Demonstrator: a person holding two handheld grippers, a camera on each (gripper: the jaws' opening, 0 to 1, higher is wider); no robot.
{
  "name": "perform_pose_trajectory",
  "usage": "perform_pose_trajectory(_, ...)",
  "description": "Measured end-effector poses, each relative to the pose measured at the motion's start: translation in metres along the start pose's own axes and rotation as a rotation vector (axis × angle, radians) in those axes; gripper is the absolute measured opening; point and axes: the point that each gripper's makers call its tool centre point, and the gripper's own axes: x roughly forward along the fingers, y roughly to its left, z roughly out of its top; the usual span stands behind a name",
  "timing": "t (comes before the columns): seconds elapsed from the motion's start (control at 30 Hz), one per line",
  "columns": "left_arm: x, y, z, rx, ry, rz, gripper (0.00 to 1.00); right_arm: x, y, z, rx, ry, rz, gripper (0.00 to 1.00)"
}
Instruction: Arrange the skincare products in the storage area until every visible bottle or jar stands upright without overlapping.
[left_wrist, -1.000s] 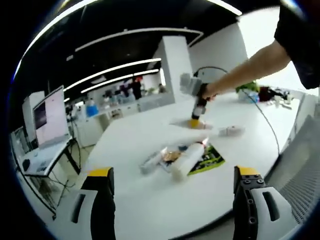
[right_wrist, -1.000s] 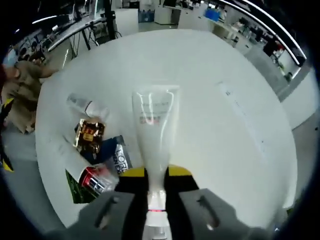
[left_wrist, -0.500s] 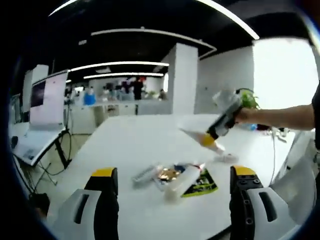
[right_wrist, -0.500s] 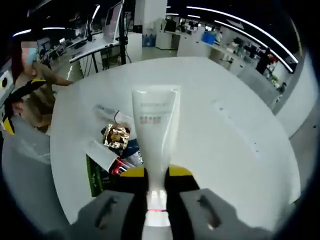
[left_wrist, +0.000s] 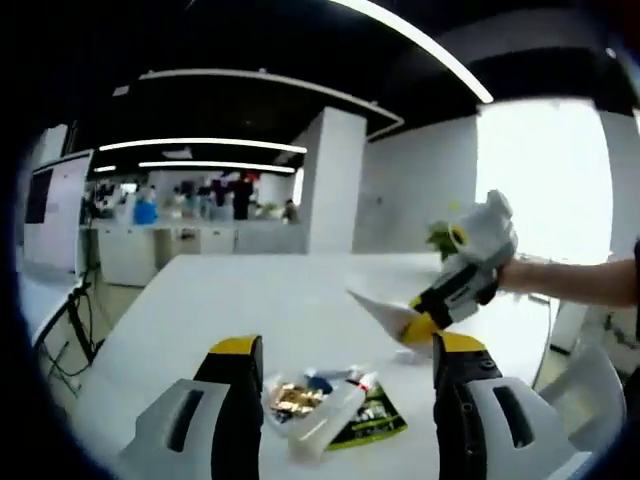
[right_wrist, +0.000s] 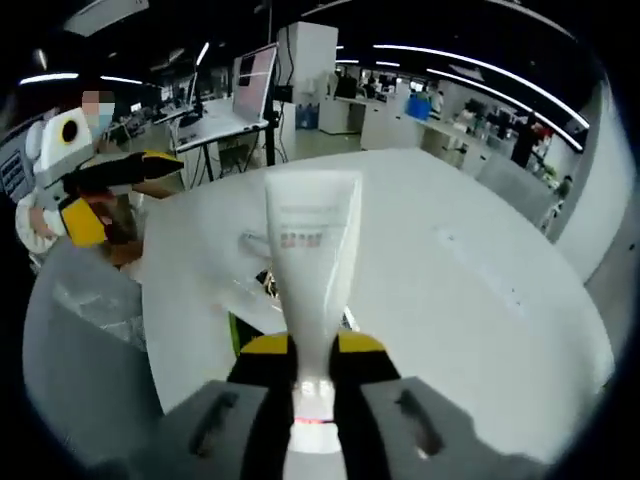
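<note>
My right gripper (right_wrist: 312, 345) is shut on the narrow cap end of a white squeeze tube (right_wrist: 312, 240), which points forward above the white table (right_wrist: 460, 300). In the left gripper view that gripper (left_wrist: 462, 272) reaches in from the right, holding the tube (left_wrist: 382, 311) tilted in the air. My left gripper (left_wrist: 347, 346) is open, with nothing between its yellow-tipped jaws. Beyond it lies a pile of products (left_wrist: 312, 405): a white bottle on its side, a gold packet and a green sachet (left_wrist: 372, 420). The tube partly hides the pile (right_wrist: 250, 290) in the right gripper view.
The left gripper (right_wrist: 85, 190) and a person's hand show at the left of the right gripper view. A grey chair (right_wrist: 80, 360) stands at the table's near edge. Another chair (left_wrist: 585, 385) is at the right. Office desks and monitors (right_wrist: 255, 75) lie beyond the table.
The right gripper has lifted the tube off the table and carried it closer to the left gripper. Both cameras have tilted up, so more of the room shows.
</note>
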Motion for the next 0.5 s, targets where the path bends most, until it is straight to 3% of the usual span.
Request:
perform_pose_trajectory(0.07, 0.006, -0.012, -0.001, 0.069, 0.015, -0.041, 0.57, -0.008, 0.007, 0.000, -0.009, -0.022, -0.010, 0.11)
perform_pose_trajectory(0.17, 0.013, -0.024, 0.003, 0.079, -0.002, -0.067, 0.44, -0.017, 0.016, -0.002, 0.001, -0.056, -0.013, 0.12)
perform_pose_trajectory(0.27, 0.021, -0.041, 0.008, 0.007, -0.012, -0.126, 0.47, -0.025, 0.026, -0.003, 0.010, -0.083, -0.020, 0.12)
perform_pose_trajectory(0.37, 0.028, -0.048, 0.013, -0.014, -0.025, -0.148, 0.41, -0.032, 0.032, -0.004, 0.030, -0.113, -0.035, 0.12)
perform_pose_trajectory(0.43, 0.034, -0.056, 0.014, -0.096, -0.032, -0.181, 0.40, -0.035, 0.036, -0.004, 0.047, -0.142, -0.045, 0.12)
perform_pose_trajectory(0.5, 0.041, -0.063, 0.005, -0.152, 0.009, -0.211, 0.44, -0.037, 0.039, -0.003, 0.056, -0.167, -0.061, 0.12)
